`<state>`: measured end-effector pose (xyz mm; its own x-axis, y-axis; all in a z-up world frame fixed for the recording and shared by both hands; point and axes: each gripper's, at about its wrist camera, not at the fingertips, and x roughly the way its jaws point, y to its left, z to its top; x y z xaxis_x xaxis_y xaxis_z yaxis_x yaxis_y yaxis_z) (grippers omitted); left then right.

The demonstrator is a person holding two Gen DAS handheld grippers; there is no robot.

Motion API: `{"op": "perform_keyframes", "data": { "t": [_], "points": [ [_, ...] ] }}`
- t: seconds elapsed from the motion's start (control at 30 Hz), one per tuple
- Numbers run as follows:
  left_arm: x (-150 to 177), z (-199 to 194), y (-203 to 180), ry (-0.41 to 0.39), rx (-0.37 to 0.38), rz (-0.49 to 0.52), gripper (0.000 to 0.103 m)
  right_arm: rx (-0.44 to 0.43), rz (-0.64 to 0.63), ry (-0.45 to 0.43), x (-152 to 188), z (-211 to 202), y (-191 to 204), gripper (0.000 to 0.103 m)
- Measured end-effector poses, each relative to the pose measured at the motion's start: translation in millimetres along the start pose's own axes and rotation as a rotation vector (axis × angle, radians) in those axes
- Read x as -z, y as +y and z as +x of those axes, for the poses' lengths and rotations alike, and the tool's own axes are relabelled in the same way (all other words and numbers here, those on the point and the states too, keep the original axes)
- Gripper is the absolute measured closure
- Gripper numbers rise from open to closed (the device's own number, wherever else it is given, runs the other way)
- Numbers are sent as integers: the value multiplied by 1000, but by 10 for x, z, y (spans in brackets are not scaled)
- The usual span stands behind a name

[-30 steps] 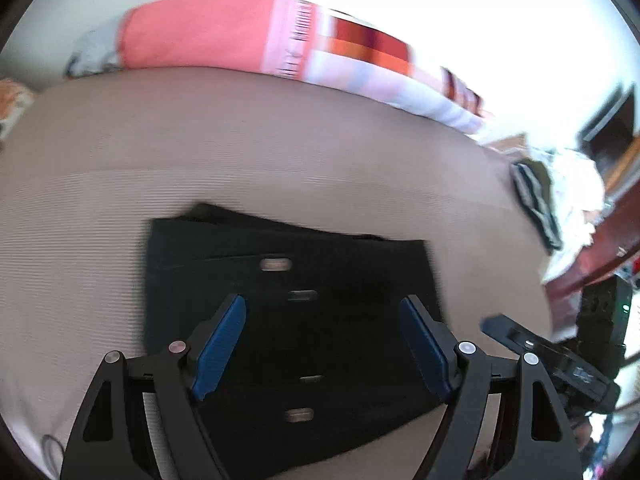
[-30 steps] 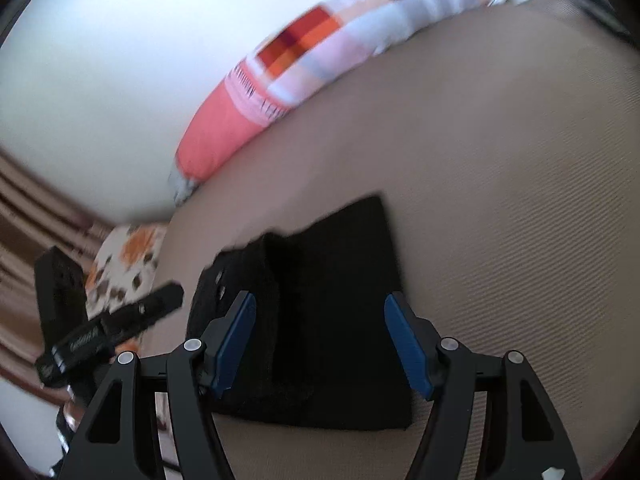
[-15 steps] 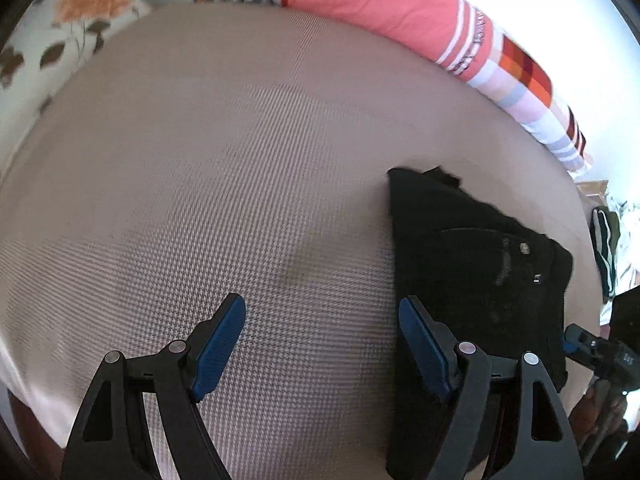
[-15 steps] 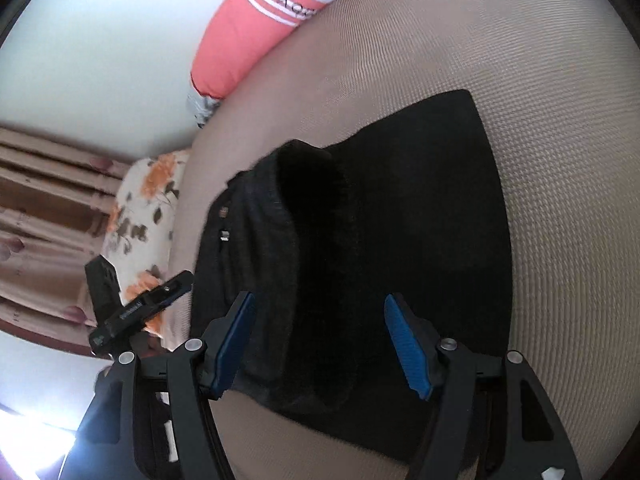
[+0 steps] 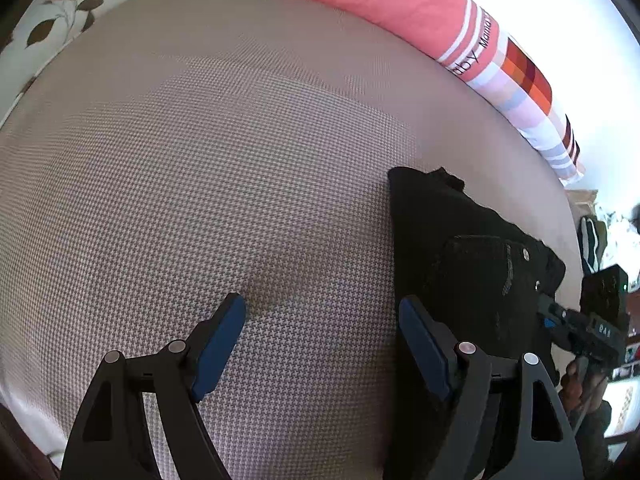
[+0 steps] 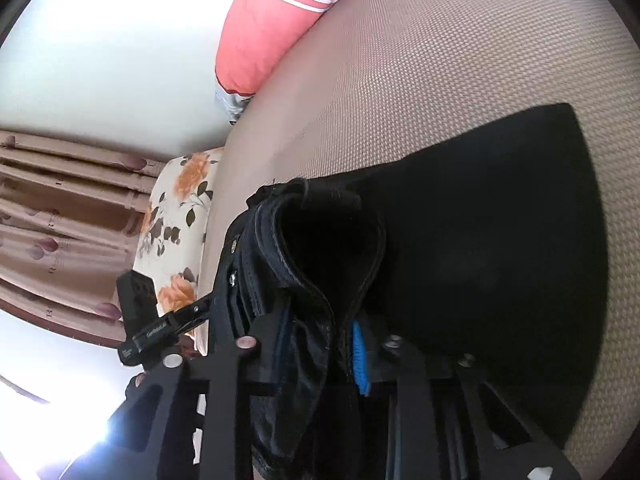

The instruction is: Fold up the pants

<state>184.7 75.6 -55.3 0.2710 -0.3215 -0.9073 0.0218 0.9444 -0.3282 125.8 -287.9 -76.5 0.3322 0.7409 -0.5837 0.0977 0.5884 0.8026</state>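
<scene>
Black pants [image 5: 472,264], folded into a compact stack, lying flat on the bed at the right of the left wrist view, from mid-frame down to the lower edge. Small metal rivets showing on the top layer, near a pocket seam. In the right wrist view, filling the centre and right of the frame: flat panel to the right, thick stitched edge bunched and raised at centre, pinched at lower centre.

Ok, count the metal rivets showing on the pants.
2 in each view, likely the same pair: left wrist view has rivets and near the pants' right edge; right wrist view. Folds may hide more.
</scene>
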Motion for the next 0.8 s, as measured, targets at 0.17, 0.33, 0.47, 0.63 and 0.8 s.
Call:
{"op": "perform_keyframes", "data": {
  "t": [0.17,0.33,0.47,0.63,0.8],
  "points": [
    [4,-9,18,-4,30,-17,24,75,-37,-67,75,-184,307,92],
    [51,-41,-106,-11,63,30,24,166,-95,-159,88,-538,634,93],
    [153,-50,-321,-18,66,134,24,250,-76,-232,50,-879,572,93],
    [244,11,-453,-3,38,193,24,343,84,-229,139,-953,-1,93],
    [286,15,-501,-15,55,171,24,300,141,-240,133,-959,-171,89]
  ]
}}
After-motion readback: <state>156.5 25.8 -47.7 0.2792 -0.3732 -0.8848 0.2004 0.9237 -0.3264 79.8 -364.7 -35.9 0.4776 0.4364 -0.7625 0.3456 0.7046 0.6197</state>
